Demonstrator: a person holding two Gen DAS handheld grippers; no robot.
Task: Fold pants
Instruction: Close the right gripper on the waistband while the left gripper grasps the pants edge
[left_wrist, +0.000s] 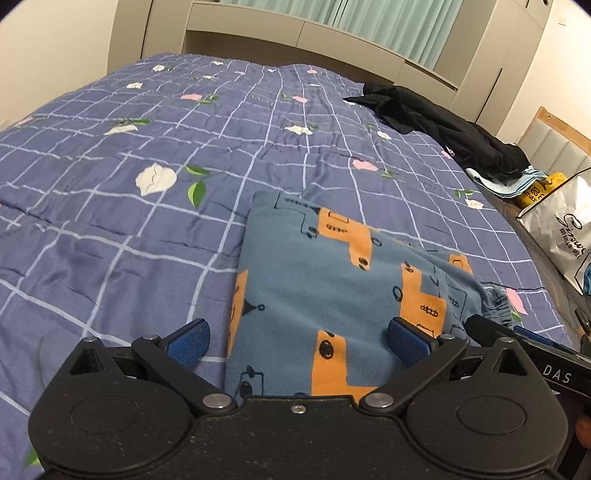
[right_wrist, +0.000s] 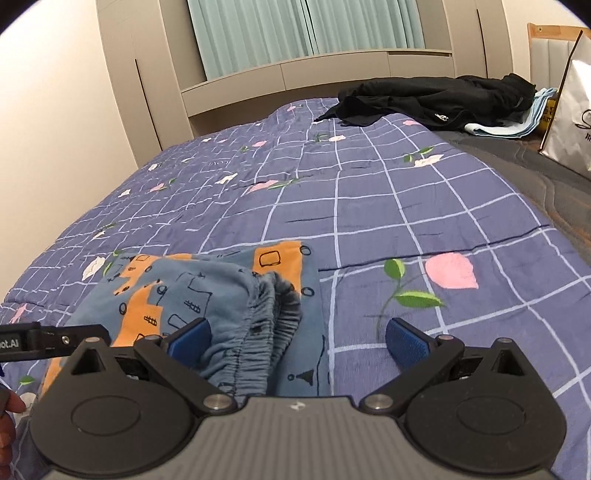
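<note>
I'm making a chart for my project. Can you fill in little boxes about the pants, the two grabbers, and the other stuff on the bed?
pants: blue and orange, folded, lying on quilt
waistband: bunched, between right gripper's fingers
left gripper: open, over pants
right gripper: open, over waistband
quilt: purple, checked, flowers
black clothes: heaped at far edge
bag: white, beside bed

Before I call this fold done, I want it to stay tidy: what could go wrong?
The elastic waistband bulges open on top of the pants, so the fold may spring apart. Both grippers, left and right, are open close over the cloth; pulling away could snag a layer.
</note>
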